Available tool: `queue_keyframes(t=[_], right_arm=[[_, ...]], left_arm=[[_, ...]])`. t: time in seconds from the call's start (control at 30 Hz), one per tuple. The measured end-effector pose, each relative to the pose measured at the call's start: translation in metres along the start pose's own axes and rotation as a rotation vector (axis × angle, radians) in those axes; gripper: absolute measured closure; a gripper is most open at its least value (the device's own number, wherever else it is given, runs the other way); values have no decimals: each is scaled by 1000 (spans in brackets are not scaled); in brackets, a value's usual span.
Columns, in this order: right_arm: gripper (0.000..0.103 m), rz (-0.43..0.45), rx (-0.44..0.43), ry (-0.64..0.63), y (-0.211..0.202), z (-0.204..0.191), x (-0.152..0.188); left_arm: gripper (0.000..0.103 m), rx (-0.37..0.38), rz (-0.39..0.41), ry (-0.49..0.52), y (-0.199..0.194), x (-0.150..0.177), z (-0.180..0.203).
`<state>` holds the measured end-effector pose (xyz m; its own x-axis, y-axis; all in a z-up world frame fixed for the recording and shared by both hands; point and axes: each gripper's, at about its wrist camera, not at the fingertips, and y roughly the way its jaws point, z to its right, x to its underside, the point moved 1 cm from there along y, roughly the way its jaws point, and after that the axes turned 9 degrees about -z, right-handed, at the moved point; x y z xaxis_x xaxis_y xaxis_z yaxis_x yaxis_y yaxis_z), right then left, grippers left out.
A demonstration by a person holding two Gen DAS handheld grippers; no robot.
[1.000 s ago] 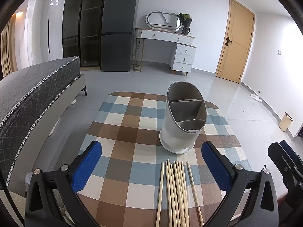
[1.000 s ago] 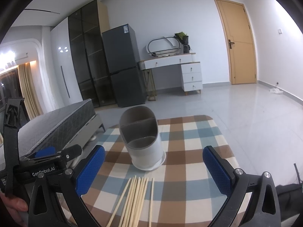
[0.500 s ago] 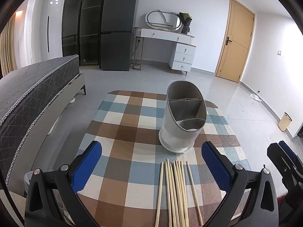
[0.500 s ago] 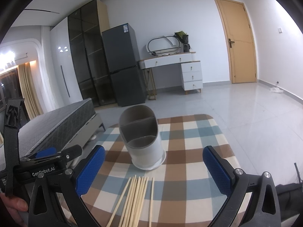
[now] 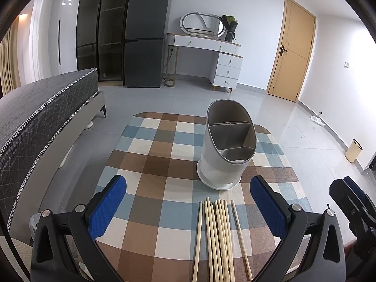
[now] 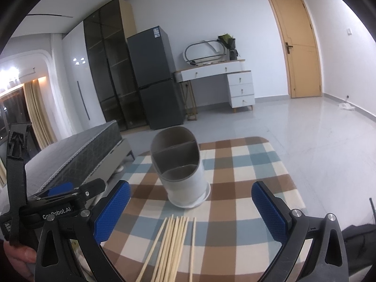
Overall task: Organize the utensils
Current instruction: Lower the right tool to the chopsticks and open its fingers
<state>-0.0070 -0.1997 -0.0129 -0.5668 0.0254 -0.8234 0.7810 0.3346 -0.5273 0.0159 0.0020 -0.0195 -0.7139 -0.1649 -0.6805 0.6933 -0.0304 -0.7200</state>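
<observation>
Chopsticks lie in a row on the checked counter, seen from the left wrist. They are side by side, and one lies a little apart on the right. Their tips point at the holder. It is a white cup with a grey inside, split into parts. It stands upright on the cloth, just past the tips of the sticks. Nothing is in the parts that show. The left gripper hangs over the near end of the cloth. Its blue fingers are spread wide, and nothing is between them. The right gripper peeks in at the right edge. A grey bed is on the left. A dark fridge, a white desk and a yellow door are far back.

From the right wrist, the same sticks lie low in the middle, fanned out a bit. The holder stands just behind them. The right gripper has its blue fingers wide apart too, one on each side of the sticks, not touching them. The left gripper shows on the left, and part of a hand holds it from below.
</observation>
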Motion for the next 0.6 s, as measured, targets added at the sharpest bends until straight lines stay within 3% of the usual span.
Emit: queue_keyframes(t=[0.33, 0.6], right_arm=[[0, -18, 9, -1, 8, -1, 0], [0, -87, 21, 63, 37, 11, -3]], left_arm=[[1, 3, -47, 6, 11, 1, 4], [1, 11, -182, -33, 49, 6, -7]])
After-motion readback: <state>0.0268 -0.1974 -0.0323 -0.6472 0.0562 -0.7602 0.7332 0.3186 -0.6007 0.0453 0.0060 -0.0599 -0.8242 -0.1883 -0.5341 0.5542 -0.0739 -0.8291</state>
